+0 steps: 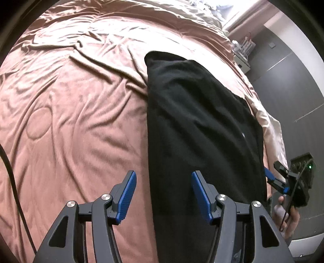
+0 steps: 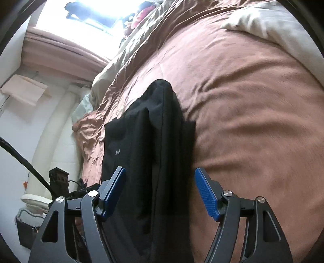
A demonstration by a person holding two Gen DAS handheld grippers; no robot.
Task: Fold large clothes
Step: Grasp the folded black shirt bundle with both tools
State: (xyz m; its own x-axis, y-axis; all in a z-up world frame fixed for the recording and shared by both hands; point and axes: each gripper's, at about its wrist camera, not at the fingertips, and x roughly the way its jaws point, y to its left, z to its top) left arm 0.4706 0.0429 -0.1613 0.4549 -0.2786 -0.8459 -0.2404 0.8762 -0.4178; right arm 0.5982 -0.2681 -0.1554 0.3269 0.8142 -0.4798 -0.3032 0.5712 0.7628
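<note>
Both the left gripper (image 1: pixel 164 194) and right gripper (image 2: pixel 160 192) gape wide, black garment (image 1: pixel 202 131) stretching toward 12 o'clock on the pink duvet (image 1: pixel 81 111)

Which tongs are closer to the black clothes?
Neither clearly. The left tongs hover open over the black clothes' left edge; the right tongs hover open straddling them.

A wrinkled pink bedspread (image 1: pixel 70 121) covers the bed; grey floor (image 1: pixel 293 91) lies beside it, with bright window light (image 2: pixel 81 12) behind.
</note>
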